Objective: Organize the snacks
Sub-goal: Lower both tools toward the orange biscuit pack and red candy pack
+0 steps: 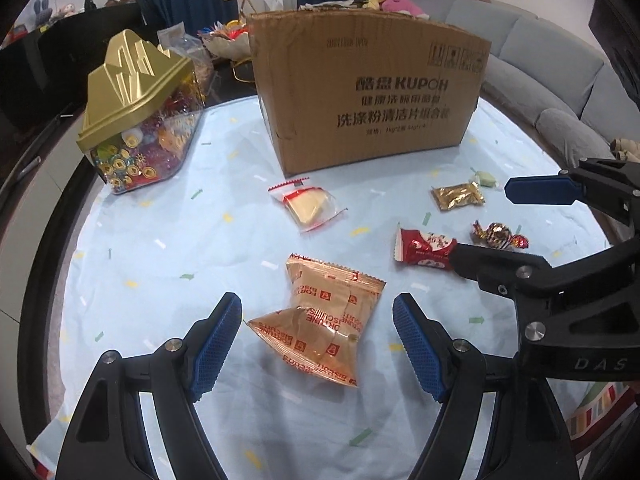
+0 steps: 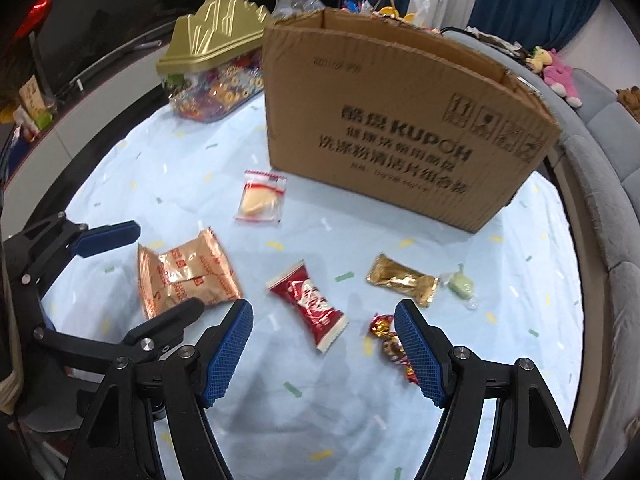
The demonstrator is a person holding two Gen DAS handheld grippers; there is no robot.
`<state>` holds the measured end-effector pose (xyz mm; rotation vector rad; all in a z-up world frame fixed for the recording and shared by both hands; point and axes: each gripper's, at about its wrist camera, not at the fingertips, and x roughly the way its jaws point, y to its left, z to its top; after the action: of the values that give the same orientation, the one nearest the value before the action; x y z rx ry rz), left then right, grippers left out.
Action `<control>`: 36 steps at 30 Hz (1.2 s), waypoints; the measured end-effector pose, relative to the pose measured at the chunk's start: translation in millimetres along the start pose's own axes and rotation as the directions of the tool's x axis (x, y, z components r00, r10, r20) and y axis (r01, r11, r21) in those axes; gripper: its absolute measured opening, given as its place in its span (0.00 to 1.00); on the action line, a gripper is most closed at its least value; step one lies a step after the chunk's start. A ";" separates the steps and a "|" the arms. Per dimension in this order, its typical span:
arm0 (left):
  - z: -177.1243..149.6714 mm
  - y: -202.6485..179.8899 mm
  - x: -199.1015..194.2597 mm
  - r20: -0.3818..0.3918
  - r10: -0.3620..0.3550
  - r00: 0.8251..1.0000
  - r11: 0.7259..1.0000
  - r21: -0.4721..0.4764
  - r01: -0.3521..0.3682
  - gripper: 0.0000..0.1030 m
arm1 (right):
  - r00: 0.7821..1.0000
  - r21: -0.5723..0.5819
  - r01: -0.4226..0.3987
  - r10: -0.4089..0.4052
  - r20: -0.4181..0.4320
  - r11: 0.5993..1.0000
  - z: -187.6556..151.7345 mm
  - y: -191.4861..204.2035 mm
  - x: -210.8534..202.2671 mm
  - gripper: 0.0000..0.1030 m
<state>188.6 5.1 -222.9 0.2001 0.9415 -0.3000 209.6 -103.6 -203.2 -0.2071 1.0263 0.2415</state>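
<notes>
So I'm at the reach-in step, nothing picked yet. Going left to right in the left wrist view: gold-lidded candy jar [image 1: 138, 116] upper left, cardboard box [image 1: 368, 92] top centre, clear-wrapped biscuit [image 1: 310, 206] mid-frame, and the fortune biscuit pack [image 1: 320, 326] sitting right between my left gripper [image 1: 318, 344] pads, which are spread wide and empty. Right gripper [image 2: 324, 354] is also wide open and empty, with the red candy packet [image 2: 308, 300] just ahead of it. Next, I think: drop lower, close on each, carry to the box.
</notes>
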 end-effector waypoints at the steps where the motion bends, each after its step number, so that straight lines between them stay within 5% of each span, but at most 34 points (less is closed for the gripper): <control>1: -0.3 0.2 1.9 -0.003 0.000 1.000 1.000 0.006 0.000 0.75 | 1.000 -0.002 -0.001 0.001 -0.004 1.000 0.1 0.4 1.4 0.72; 28: -5.8 12.1 41.3 -0.079 -0.054 0.995 0.999 -0.002 0.054 0.75 | 0.996 -0.044 -0.036 0.032 -0.084 0.998 10.1 -0.3 54.9 0.72; 36: -5.0 14.7 39.7 -0.061 -0.049 0.997 0.999 -0.011 0.048 0.66 | 0.994 -0.024 -0.065 0.063 -0.095 0.998 6.9 -2.0 62.3 0.66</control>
<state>211.7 13.8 -257.7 0.1789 1.0098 -0.3360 246.6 -97.2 -253.3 -0.2124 1.1244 0.3064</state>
